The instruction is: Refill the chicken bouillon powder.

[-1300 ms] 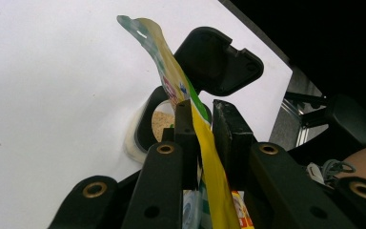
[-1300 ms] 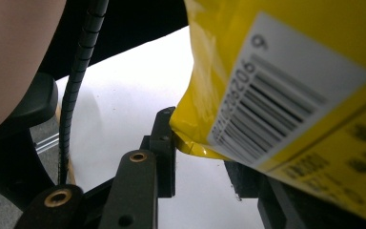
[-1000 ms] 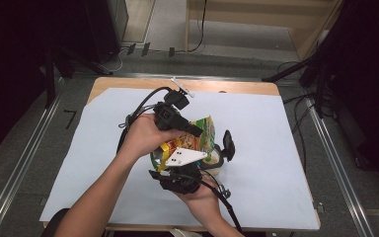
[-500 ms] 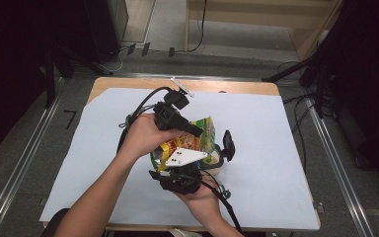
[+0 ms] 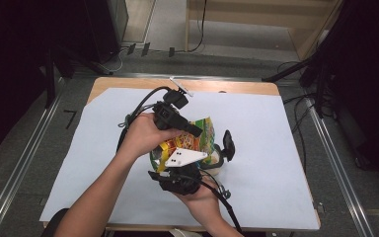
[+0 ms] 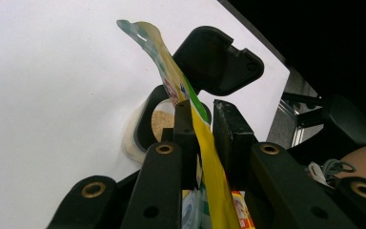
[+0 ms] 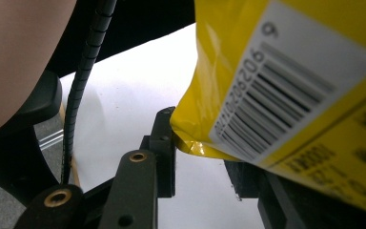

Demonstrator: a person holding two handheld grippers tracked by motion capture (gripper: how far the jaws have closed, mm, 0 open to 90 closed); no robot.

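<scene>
Both tools (image 6: 202, 138) (image 7: 200, 152) clench the yellow packet (image 5: 197, 138), tilted over the jar (image 6: 159, 124).

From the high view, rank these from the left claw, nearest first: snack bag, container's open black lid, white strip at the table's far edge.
1. Snack bag: pinched in the left claw, table centre.
2. Open black lid: just right of the bag, standing up from the container.
3. White strip: at the far edge, beyond the hand.
</scene>
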